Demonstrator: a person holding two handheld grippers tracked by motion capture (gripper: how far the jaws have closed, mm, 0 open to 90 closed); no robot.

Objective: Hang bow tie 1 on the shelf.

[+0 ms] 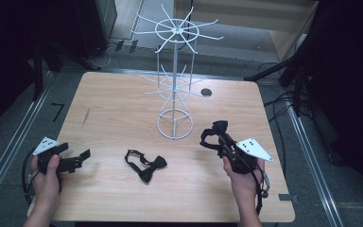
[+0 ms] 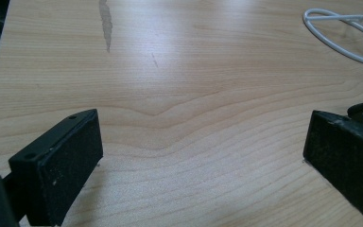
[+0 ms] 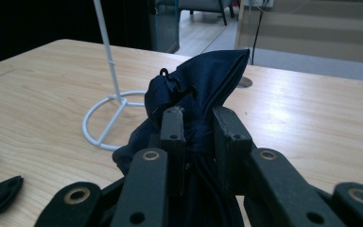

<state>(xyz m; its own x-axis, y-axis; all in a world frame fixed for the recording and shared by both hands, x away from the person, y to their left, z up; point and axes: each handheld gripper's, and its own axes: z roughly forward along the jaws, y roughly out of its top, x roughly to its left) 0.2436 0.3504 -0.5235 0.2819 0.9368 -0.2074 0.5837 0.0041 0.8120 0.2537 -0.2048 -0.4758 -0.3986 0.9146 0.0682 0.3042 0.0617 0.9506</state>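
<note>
Two grippers: right gripper (image 3: 196,125) clamps bow tie (image 3: 203,80) beside rack base (image 3: 105,118); left gripper (image 2: 203,156) spread wide, over bare table (image 2: 194,71) near left edge.

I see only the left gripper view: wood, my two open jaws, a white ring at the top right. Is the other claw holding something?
Observer: Yes. The right claw is shut on a dark blue bow tie.
Operator: Is there another bow tie?
Observer: Yes, a black bow tie lies flat on the table, between the two hands.
Operator: What does the white ring belong to?
Observer: It is the base of a white wire stand with two tiers of bare hooks.
</note>
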